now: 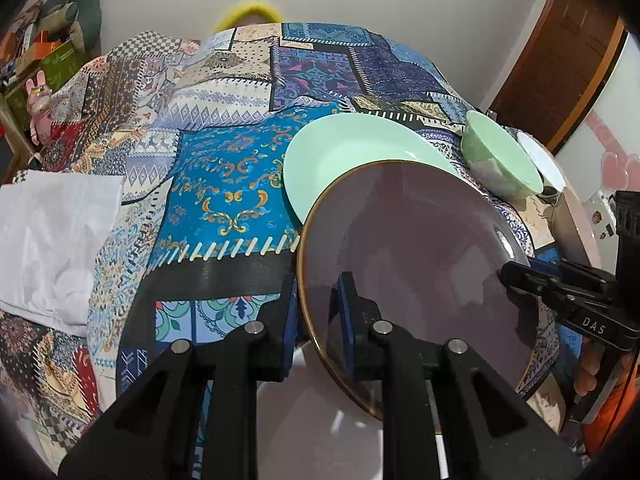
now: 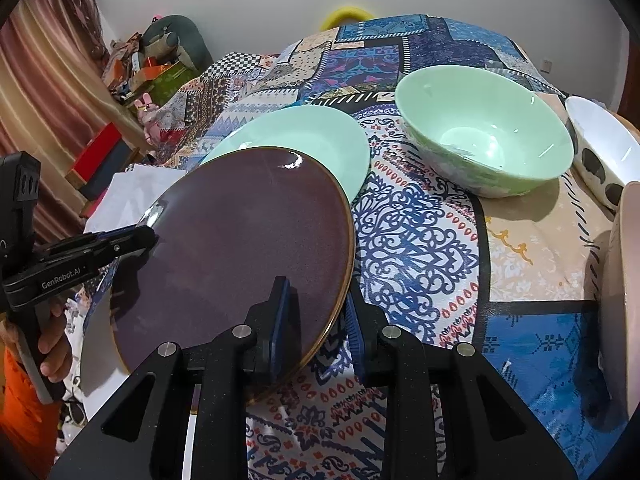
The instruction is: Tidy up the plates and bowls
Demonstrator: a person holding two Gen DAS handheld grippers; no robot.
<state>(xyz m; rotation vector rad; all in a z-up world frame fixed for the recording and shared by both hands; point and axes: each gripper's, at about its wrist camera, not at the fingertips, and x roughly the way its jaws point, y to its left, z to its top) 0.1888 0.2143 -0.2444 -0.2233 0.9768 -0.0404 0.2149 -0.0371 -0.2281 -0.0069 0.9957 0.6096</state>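
Observation:
A dark purple plate (image 1: 412, 248) with a gold rim is held from both sides. My left gripper (image 1: 318, 292) is shut on its left rim. My right gripper (image 2: 316, 300) is shut on the right rim of the purple plate (image 2: 240, 240). Each gripper shows in the other's view: the right gripper (image 1: 508, 274) and the left gripper (image 2: 146, 236). The plate's far edge overlaps a mint green plate (image 2: 312, 136) lying on the table. To the right stand a green bowl (image 2: 480, 136) and a white bowl (image 2: 608, 152) with black spots.
A patchwork tablecloth (image 1: 224, 184) covers the table. A white cloth (image 1: 52, 240) lies at the left. A pale pink dish (image 2: 628, 280) stands at the right edge of the right wrist view. Boxes and toys (image 2: 152, 68) are piled beyond the table's left side.

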